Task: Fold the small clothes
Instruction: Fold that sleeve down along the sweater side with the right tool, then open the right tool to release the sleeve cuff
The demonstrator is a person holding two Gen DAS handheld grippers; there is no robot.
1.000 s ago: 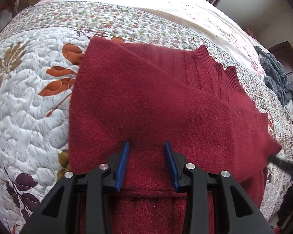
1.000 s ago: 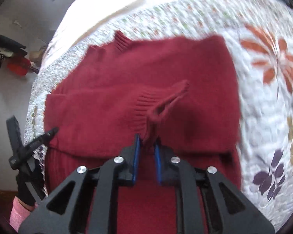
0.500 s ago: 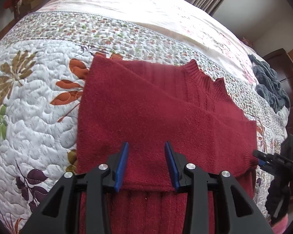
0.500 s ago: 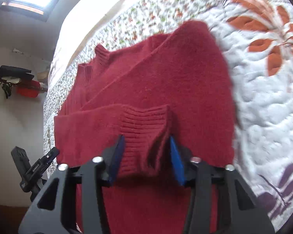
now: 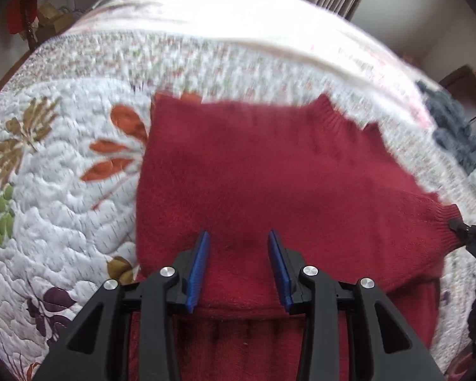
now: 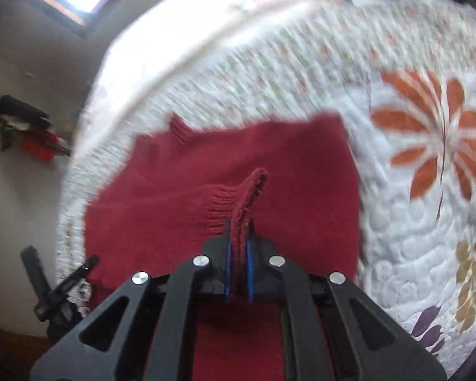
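Only right wrist view shows cuff [image 6: 239, 209] pinched — right gripper [image 6: 238, 254]

We see one dark red knit sweater [image 5: 269, 171] lying flat on the quilt, ribbed collar [image 5: 330, 112] at 12 o'clock. One sleeve is folded across the body toward 3 o'clock. Its ribbed cuff [image 6: 241, 203] stands raised and pinched upright, above the sweater body.

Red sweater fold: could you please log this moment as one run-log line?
left hand-held gripper: open above red sweater | right hand-held gripper: shut on sleeve cuff | surface: floral quilt
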